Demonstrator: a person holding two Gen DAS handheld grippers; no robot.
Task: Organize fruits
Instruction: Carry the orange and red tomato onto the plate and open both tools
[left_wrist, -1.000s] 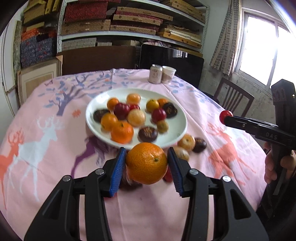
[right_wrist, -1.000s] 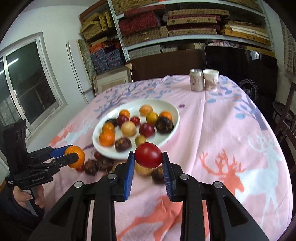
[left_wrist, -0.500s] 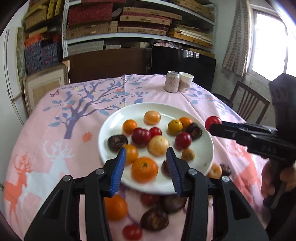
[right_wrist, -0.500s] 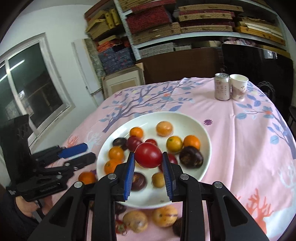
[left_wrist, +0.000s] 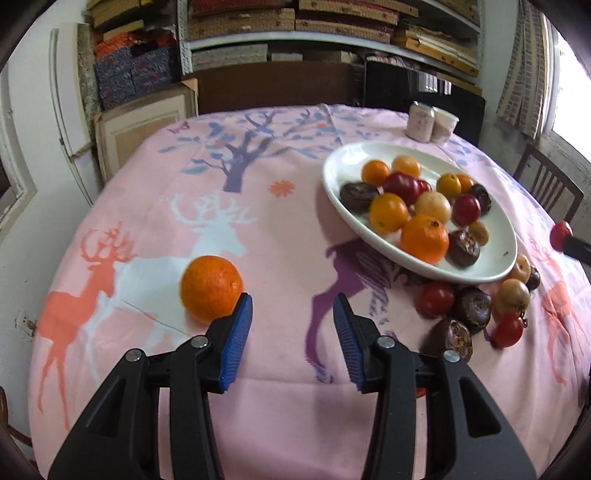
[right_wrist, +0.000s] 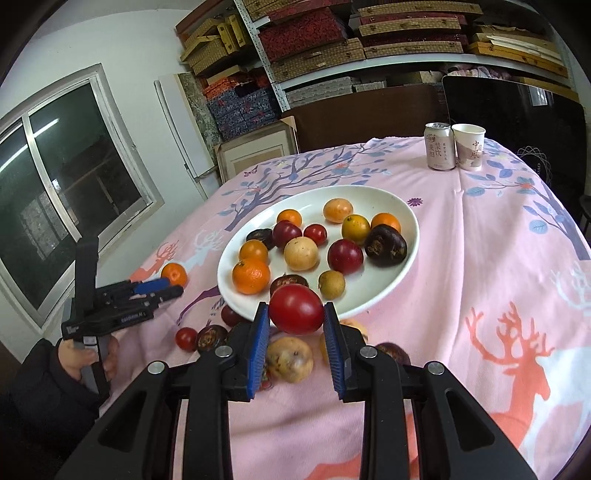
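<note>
right gripper (right_wrist: 296, 328) clamps tomato (right_wrist: 296, 309) near plate (right_wrist: 406, 266) edge | left gripper (left_wrist: 292, 317) gapes, orange (left_wrist: 211, 288) just left | tomato: light, soft, slick; pinch mid-belly gently

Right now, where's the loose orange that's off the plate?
In the left wrist view, the orange sits on the tablecloth just left of the open left gripper, well left of the plate.

One white plate (right_wrist: 408, 225) carries thirteen fruits. One orange (left_wrist: 211, 288) sits alone on the cloth. One can (right_wrist: 439, 146), one paper cup (right_wrist: 469, 146). Two grippers, one red tomato (right_wrist: 296, 309) between them all.
</note>
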